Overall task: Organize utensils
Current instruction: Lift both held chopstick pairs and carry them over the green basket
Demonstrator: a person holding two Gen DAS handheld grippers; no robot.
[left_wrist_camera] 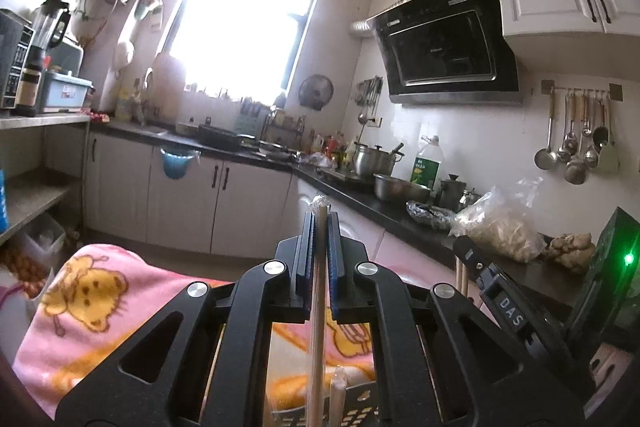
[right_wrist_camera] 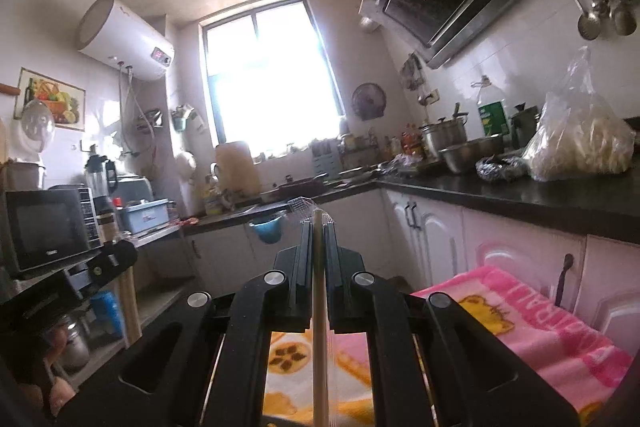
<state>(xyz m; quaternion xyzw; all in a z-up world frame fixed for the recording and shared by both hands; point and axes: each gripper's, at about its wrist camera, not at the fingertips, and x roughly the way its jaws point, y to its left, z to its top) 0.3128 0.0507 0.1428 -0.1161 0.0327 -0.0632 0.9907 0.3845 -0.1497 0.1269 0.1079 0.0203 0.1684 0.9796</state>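
Chopstick [left_wrist_camera: 317, 291] in clear wrapper is pinched upright by left gripper [left_wrist_camera: 319, 217], w/ pink cartoon blanket [left_wrist_camera: 92, 303] and black basket [left_wrist_camera: 360, 409] seen below. Second chopstick [right_wrist_camera: 319, 307] is pinched likewise by right gripper [right_wrist_camera: 319, 223]. Kitchen counter [right_wrist_camera: 540, 195] is seen far right.

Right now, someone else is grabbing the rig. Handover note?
Left gripper: shut on a wrapped chopstick, held along the fingers, tip poking past them.
Right gripper: shut on another wrapped chopstick, same way.
Both are raised above the pink blanket, facing the kitchen window.
A black slotted basket sits below the left gripper; one more wrapped stick stands at it.
Done: both sticks picked up.
Left: likely set both into the basket; its contents are mostly hidden.
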